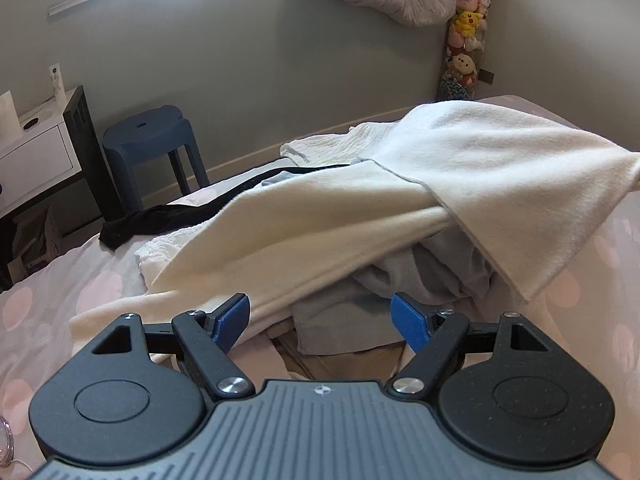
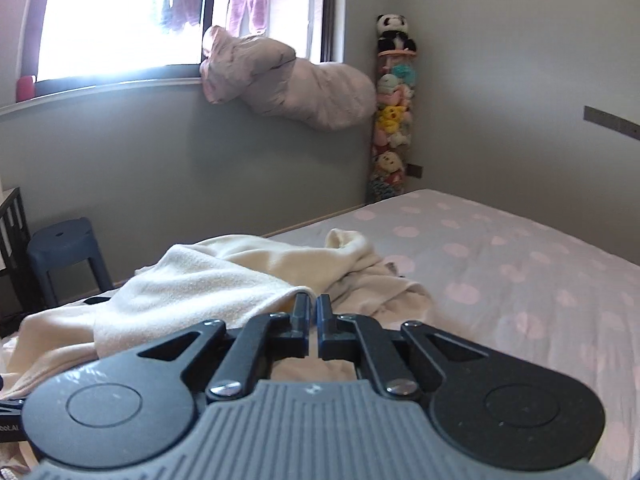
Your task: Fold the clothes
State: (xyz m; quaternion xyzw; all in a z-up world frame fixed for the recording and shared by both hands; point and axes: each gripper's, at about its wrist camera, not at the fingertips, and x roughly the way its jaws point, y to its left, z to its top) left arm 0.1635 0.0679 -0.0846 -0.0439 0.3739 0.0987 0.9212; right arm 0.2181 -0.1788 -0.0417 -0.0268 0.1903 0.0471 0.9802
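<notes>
Left wrist view: left tongs [image 1: 320, 320], jaws spread wide and empty, poised over the near edge of a clothes heap on the bed [image 1: 48, 280], whose grey cover carries pink spots. Heap contents: cream fleece garment [image 1: 320, 216] draped across the top, one flap of it [image 1: 520, 184] lifted toward the right; pale blue-grey garments [image 1: 400, 280] bunched beneath; black garment [image 1: 168, 220] trailing toward the far left edge; white textured cloth [image 1: 320, 146] behind. Beyond the bed: dark blue stool [image 1: 152, 136], white desk [image 1: 36, 148]. Right wrist view: right tongs [image 2: 313, 300], jaws clenched; a corner of the cream fleece garment [image 2: 208, 280] runs right up to the tips and looks pinched there, though the contact itself is hidden. Bare bed [image 2: 520, 272] lies to the right, apparently suited to laying it out. Handling, as judged: fleece soft, light, limp, sags between holds, not slippery; best taken at hems or corners, one per tongs.
</notes>
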